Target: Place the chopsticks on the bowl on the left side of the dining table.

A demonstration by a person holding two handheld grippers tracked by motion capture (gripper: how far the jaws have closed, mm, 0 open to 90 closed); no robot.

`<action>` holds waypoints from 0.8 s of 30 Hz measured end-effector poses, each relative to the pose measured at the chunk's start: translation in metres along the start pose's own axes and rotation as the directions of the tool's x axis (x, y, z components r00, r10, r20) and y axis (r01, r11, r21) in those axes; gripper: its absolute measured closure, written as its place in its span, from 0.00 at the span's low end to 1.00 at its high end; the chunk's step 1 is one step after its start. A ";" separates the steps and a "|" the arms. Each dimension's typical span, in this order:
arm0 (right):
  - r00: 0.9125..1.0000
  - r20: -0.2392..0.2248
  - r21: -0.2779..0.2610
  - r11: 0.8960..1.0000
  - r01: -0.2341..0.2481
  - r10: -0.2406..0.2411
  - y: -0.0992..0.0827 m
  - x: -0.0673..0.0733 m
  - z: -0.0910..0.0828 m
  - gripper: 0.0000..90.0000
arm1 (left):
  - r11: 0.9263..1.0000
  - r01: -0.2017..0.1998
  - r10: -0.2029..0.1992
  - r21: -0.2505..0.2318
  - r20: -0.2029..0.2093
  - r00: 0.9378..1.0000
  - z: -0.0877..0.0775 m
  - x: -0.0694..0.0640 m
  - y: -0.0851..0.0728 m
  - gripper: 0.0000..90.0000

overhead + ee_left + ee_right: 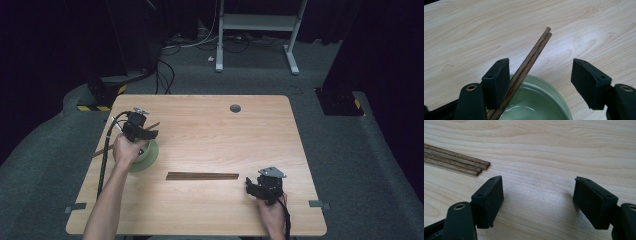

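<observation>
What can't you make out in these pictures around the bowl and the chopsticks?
- Bowl: the left gripper view cuts its near part off at the bottom edge; in the high view the hand and left gripper cover most of it.
- Chopsticks on the bowl: lower ends run off the bottom edge beside a jaw.
- Chopsticks on the table: the right gripper view's left edge cuts them; the count is unclear in the high view, too small.

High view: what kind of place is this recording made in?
Probably a lab or recording studio, not a home: a lone wooden table stands on grey carpet among dark surroundings, with loose cables on the floor and a white equipment stand behind.
</observation>
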State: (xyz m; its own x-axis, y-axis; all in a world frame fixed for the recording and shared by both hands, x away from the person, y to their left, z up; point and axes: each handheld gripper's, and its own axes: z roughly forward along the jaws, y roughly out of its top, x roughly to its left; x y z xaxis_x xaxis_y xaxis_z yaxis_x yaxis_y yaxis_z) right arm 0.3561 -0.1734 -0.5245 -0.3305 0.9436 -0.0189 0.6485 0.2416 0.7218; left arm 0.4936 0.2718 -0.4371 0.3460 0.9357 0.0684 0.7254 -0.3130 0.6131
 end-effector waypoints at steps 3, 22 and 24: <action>1.000 0.000 -0.001 1.000 0.003 -0.003 0.000 0.000 0.000 0.26 | 1.000 -0.008 0.008 0.002 0.005 1.000 -0.001 -0.002 0.000 0.35; 1.000 -0.002 -0.001 1.000 0.008 -0.008 0.000 0.000 0.000 0.26 | 0.999 -0.028 0.028 -0.025 0.015 0.999 -0.011 -0.011 0.000 0.37; 1.000 -0.003 -0.001 1.000 0.008 -0.008 0.000 0.000 0.000 0.26 | 0.999 -0.019 0.019 -0.031 0.010 1.000 -0.014 -0.007 0.000 0.37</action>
State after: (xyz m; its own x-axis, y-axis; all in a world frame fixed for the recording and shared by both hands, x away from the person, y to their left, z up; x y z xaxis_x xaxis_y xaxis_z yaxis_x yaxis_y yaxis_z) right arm 0.3567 -0.1734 -0.5245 -0.3371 0.9412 -0.0226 0.6452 0.2485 0.7225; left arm 0.4833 0.2673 -0.4265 0.3654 0.9280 0.0723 0.7002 -0.3252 0.6355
